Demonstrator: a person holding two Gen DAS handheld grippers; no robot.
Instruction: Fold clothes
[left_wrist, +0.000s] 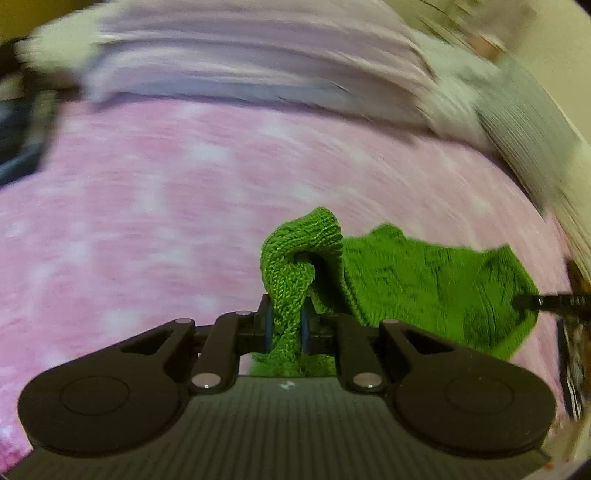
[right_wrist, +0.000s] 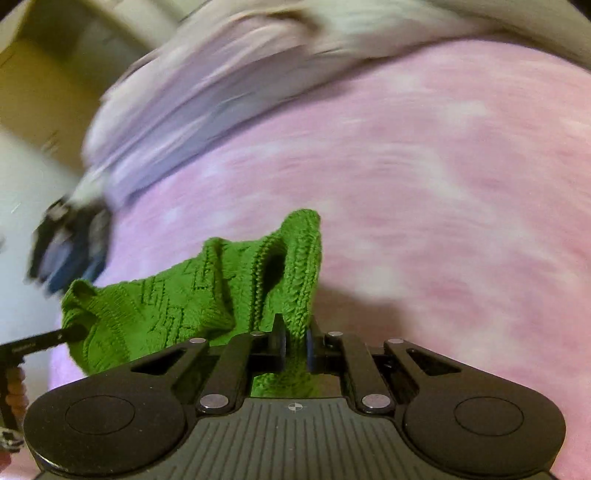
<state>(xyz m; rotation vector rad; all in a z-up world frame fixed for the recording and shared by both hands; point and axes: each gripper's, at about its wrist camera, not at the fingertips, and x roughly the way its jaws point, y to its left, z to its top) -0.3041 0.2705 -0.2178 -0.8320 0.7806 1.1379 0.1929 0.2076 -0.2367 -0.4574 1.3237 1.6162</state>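
Left gripper at six o'clock in the left wrist view, jaws nearly together and pinching a bunched edge of the green knit garment, blue pads pressed on the yarn from both sides. Beyond the fingers, a knitted fold standing up toward twelve, the rest of the cloth stretched off toward three o'clock. There, at the far corner, the tip of the right gripper clamped on the fabric.

Right gripper at six o'clock in its own view, jaws narrow and closed on a ribbed edge of the same garment. Cloth spread toward nine o'clock, held clear above the pink bedcover. At eight o'clock the left gripper gripping the opposite corner, fingers of a hand behind it.

Farther off, toward twelve, a blurred heap of pale lilac and white cloth along the far edge of the bedcover. Dark items at nine o'clock, too smeared to identify.
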